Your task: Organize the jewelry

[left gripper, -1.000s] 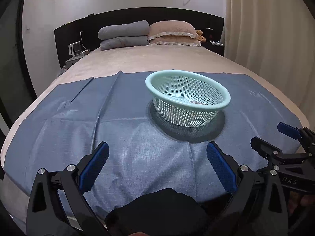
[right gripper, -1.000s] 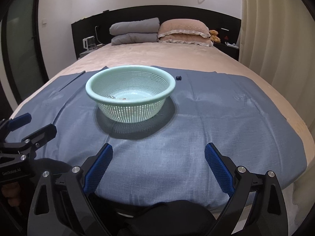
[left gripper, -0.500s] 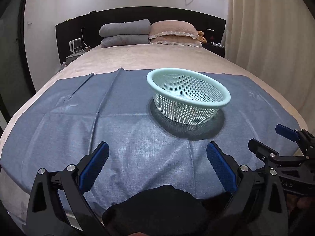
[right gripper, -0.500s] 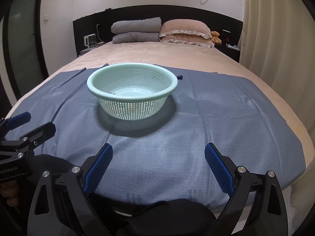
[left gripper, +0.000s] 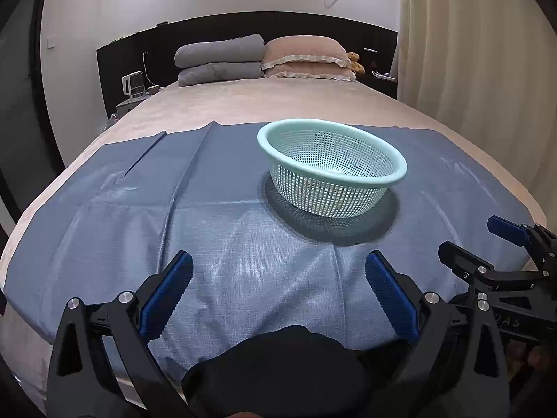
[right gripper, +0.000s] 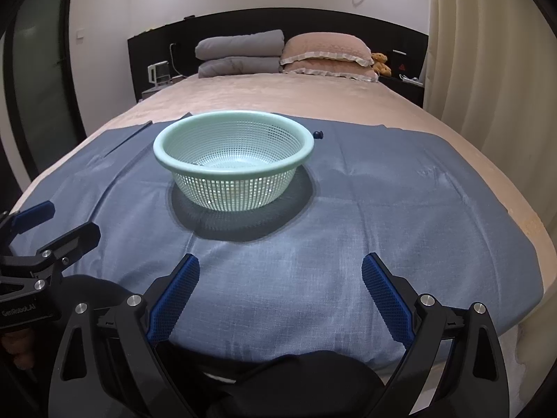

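Mesh basket (right gripper: 234, 160) sits on the blue cloth (right gripper: 383, 202), well ahead of both wide-spread, empty grippers (left gripper: 278, 284) (right gripper: 280, 285).

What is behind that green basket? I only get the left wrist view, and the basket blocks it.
Observer: A small dark blue bead-like piece lies on the blue cloth, just past the mesh basket's far right rim.
Operator: Anything inside the basket?
Observer: The right wrist view shows a thin dark sliver on its floor, too small to name.
Operator: Is the right tool holding anything?
Observer: No, the right tool is open and empty.
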A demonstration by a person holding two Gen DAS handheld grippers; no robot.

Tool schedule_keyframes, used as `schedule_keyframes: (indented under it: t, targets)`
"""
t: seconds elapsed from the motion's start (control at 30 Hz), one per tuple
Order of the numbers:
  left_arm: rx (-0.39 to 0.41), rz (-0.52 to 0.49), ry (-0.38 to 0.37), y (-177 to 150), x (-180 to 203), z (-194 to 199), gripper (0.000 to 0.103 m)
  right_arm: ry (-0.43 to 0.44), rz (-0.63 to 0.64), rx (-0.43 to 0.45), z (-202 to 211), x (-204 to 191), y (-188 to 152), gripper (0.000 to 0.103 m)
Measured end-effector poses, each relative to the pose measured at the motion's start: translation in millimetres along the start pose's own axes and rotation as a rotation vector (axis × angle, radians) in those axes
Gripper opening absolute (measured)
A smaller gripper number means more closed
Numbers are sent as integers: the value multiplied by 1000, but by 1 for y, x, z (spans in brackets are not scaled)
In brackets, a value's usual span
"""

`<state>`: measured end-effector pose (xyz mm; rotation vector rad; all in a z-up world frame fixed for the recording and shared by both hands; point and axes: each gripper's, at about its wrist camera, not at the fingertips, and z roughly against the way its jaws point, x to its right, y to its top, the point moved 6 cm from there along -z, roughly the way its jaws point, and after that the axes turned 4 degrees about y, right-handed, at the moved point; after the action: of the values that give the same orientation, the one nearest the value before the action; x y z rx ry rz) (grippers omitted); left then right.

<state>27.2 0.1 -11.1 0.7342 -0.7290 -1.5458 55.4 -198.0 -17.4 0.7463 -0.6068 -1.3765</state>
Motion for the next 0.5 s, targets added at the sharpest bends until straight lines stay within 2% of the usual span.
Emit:
schedule_keyframes:
  t: [0.5]
  targets:
    - [-20,-19,3,-1,2,-2,97,11,-12,-5,0,0,-1,90]
